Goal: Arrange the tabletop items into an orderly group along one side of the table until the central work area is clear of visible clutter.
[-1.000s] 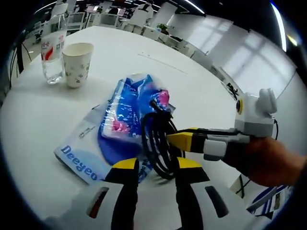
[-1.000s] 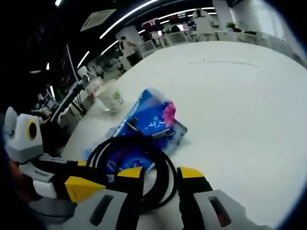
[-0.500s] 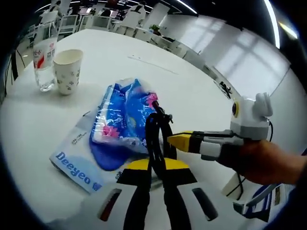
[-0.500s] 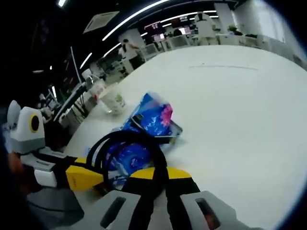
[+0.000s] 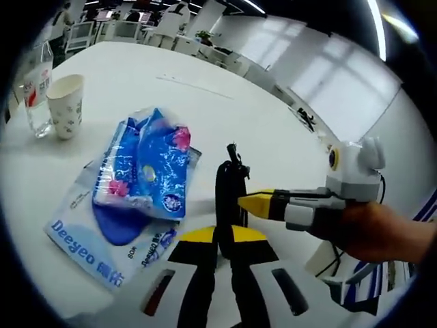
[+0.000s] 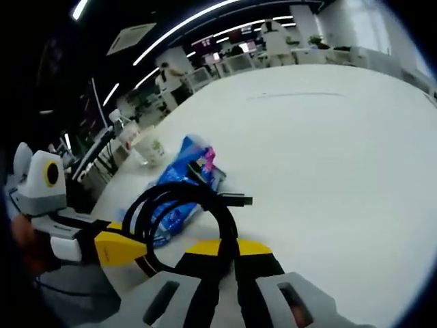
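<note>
A black coiled cable (image 5: pixel 229 195) hangs upright above the white table (image 5: pixel 205 102), held from two sides. My left gripper (image 5: pixel 224 236) is shut on its lower part. My right gripper (image 5: pixel 258 203) comes in from the right and pinches the same coil. In the right gripper view, my right gripper (image 6: pixel 229 247) is shut on the cable (image 6: pixel 179 199), whose plug end sticks out to the right, and the left gripper (image 6: pixel 115 247) reaches in from the left. A blue tissue pack (image 5: pixel 143 171) lies on a flat Deeyeo wipes packet (image 5: pixel 85 246), left of the cable.
A patterned paper cup (image 5: pixel 66 106) and a clear water bottle (image 5: pixel 37 92) stand together at the table's far left; both, the cup (image 6: pixel 153 148) and the bottle (image 6: pixel 127 134), also appear behind the tissue pack (image 6: pixel 183 167). Office desks and chairs lie beyond the table.
Both grippers went from open around the cable to shut on it. The cable has since come up off the tissue pack and now sits to its right.
</note>
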`<state>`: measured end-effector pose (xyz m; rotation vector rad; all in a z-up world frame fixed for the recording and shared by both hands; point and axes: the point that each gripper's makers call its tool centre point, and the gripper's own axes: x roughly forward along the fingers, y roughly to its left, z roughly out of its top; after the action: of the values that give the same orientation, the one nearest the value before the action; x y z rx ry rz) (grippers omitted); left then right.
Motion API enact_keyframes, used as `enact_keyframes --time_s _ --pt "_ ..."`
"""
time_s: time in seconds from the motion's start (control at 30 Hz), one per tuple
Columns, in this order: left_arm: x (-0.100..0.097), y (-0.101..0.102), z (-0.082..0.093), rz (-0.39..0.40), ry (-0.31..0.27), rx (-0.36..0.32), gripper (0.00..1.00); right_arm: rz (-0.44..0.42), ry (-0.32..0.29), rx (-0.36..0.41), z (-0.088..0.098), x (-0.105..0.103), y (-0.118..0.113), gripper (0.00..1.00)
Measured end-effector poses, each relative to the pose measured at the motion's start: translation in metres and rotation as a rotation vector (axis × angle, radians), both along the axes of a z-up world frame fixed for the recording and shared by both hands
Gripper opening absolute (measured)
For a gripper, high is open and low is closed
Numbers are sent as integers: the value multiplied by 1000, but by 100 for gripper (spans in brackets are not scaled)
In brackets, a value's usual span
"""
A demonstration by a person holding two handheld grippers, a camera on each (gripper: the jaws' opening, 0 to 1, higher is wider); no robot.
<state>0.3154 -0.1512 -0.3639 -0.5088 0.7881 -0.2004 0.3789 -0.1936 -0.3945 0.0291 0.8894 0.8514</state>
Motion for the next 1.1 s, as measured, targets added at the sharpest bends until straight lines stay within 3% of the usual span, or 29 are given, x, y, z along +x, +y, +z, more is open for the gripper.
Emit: enact_keyframes --time_s 0.13,0.53,0.93,1.1 --pt "4 -8 0 -5 4 -11 3 -13 -12 -12 9 4 -9 3" --pt "29 -22 -14 44 72 -91 4 -36 -28 -51 4 36 -27 0" --pt "46 -39 -16 40 76 -102 6 -4 -48 -87 6 60 -35 1" --pt "49 -41 -22 40 94 -82 7 25 -63 -112 -5 67 -32 1"
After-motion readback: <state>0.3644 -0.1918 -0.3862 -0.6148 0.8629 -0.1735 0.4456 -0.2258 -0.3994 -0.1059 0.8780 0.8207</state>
